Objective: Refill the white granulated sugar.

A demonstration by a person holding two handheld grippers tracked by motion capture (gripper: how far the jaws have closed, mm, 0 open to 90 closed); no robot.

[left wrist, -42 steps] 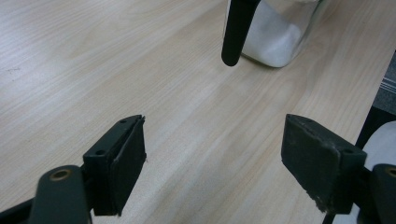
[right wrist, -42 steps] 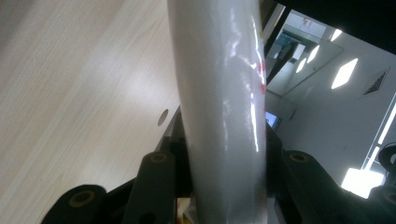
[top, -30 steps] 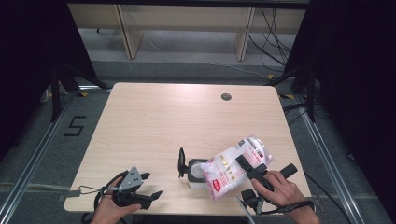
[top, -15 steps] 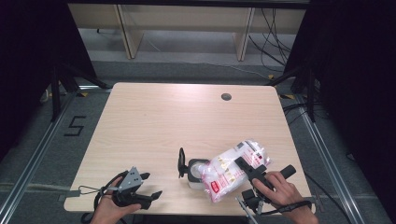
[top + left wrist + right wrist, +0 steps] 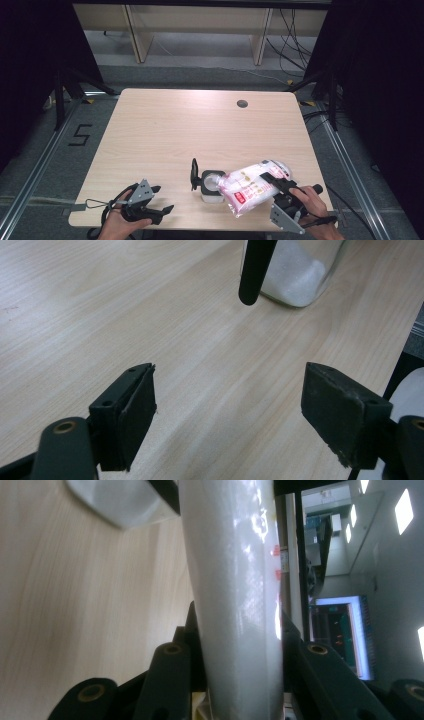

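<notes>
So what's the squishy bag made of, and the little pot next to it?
The bag looks like thin glossy plastic: it shines and creases where the right gripper pinches it. The pot looks like clear plastic or glass, since white grains show through its wall; its flipped-up lid seems matte black plastic.

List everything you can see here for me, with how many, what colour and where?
table: one, light wood, centre of the high view.
cable hole: one, dark, round, near the table's far right edge.
jar: one, clear with white granules inside, near the front edge, lid open.
jar lid: one, black, standing up at the jar's left.
bag: one, white plastic with red and pink print, tilted over the jar's mouth.
floor marking: one, black "5", left of the table.
left gripper: one, black, front left, fingers apart, holding nothing.
right gripper: one, black, front right, shut on the bag.
hands: two, at the bottom edge.
</notes>
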